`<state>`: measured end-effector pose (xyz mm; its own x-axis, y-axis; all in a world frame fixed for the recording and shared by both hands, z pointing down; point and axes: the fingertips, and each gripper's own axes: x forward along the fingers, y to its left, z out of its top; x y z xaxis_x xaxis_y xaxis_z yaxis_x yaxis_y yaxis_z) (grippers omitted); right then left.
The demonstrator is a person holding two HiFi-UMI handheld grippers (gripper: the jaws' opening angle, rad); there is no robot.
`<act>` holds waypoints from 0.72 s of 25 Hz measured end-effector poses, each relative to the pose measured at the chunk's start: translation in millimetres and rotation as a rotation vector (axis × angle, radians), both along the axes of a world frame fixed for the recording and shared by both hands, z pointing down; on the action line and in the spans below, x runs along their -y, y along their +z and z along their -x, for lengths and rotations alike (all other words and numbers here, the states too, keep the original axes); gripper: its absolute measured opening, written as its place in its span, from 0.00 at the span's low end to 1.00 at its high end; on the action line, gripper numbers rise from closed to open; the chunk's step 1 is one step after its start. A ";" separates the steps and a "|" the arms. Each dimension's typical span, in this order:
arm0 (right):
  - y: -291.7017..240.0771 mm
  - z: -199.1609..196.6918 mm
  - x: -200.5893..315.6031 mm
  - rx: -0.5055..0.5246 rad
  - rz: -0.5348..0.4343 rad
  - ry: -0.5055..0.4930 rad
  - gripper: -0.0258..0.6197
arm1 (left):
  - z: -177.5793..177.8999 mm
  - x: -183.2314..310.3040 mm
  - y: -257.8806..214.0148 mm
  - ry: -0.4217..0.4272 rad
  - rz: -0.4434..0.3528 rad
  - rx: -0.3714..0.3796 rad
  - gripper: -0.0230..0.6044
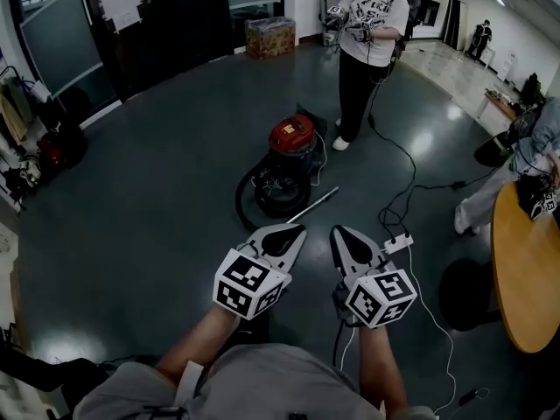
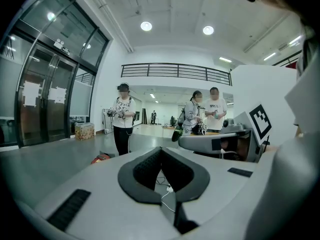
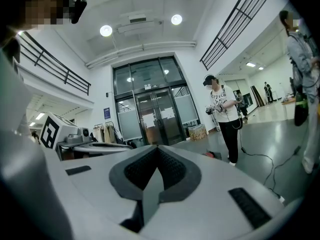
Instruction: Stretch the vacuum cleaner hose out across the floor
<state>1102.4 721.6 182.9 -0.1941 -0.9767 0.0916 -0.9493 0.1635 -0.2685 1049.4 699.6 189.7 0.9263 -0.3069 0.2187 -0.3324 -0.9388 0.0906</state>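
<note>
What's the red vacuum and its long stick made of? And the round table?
The vacuum's lid looks like glossy red plastic, since it shines. Its wand seems bare metal: thin, straight, silvery. The round table looks like smooth wood or laminate, by its orange-brown top.

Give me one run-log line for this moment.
left gripper: shut, empty | right gripper: shut, empty | vacuum cleaner: ahead, untouched | hose: looped beside it

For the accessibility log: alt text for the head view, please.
The shut, empty left tongs and right tongs point toward a red-lidded black canister vacuum cleaner, its black hose coiled on the dark grey floor; a person stands beyond.
</note>
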 end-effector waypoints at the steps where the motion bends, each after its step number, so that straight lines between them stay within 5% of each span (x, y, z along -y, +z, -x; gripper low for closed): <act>1: 1.0 -1.8 10.7 -0.001 0.004 0.003 0.05 | -1.6 11.0 1.4 0.001 0.004 -0.002 0.05; 18: 22.5 -13.5 213.4 -0.060 0.131 0.059 0.05 | -17.0 223.8 24.1 0.062 0.117 -0.031 0.05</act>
